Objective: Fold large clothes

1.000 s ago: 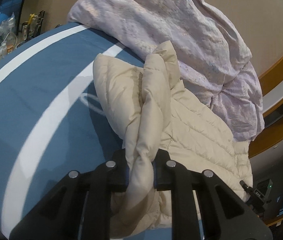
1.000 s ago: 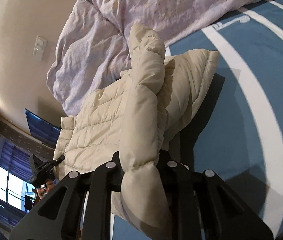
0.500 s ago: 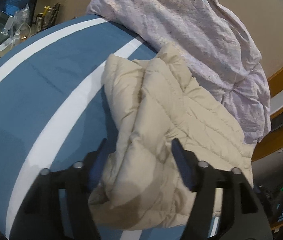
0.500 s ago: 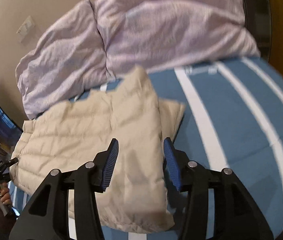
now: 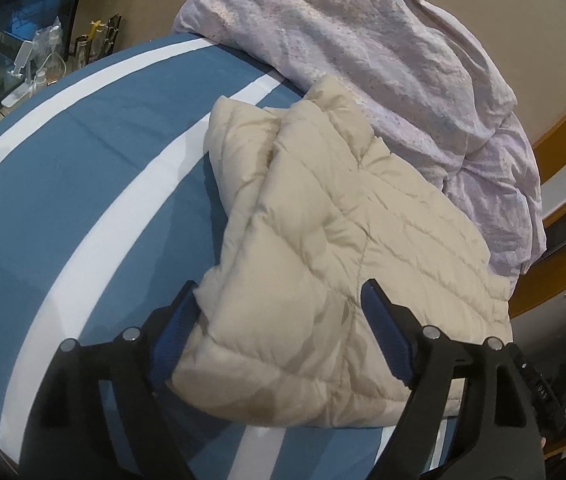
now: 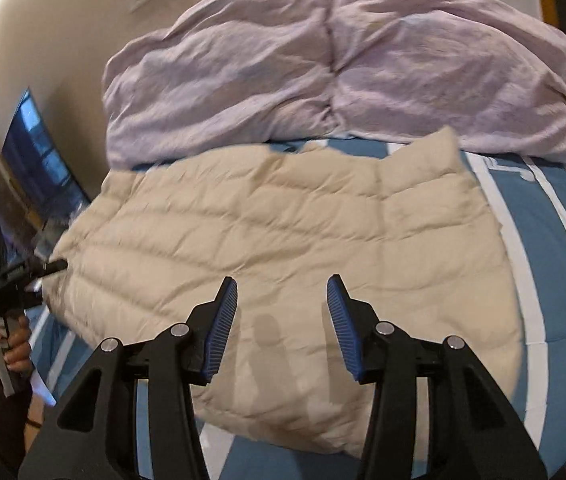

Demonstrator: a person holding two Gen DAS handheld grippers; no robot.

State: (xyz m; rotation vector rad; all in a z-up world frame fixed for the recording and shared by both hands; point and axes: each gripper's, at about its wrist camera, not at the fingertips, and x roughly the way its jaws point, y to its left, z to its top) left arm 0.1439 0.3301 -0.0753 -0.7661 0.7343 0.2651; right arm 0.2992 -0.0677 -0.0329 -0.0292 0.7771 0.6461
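Note:
A cream quilted puffer jacket (image 5: pixel 335 240) lies folded on the blue bed cover with white stripes (image 5: pixel 83 168). It also shows in the right wrist view (image 6: pixel 283 232), spread flat. My left gripper (image 5: pixel 279 292) is open, its fingers on either side of the jacket's near edge, holding nothing. My right gripper (image 6: pixel 283 288) is open and empty, just above the jacket's near part. The left gripper (image 6: pixel 49 267) shows at the jacket's left end in the right wrist view.
A crumpled lilac duvet (image 5: pixel 383 64) lies along the far side of the bed, touching the jacket; it shows in the right wrist view (image 6: pixel 323 68) too. A side table with bottles (image 5: pixel 43 64) stands at far left. A wall lies behind.
Both grippers held a bunched jacket fold a second ago. They have opened and let it drop, and the jacket now lies flat. The right gripper has swung to face the duvet.

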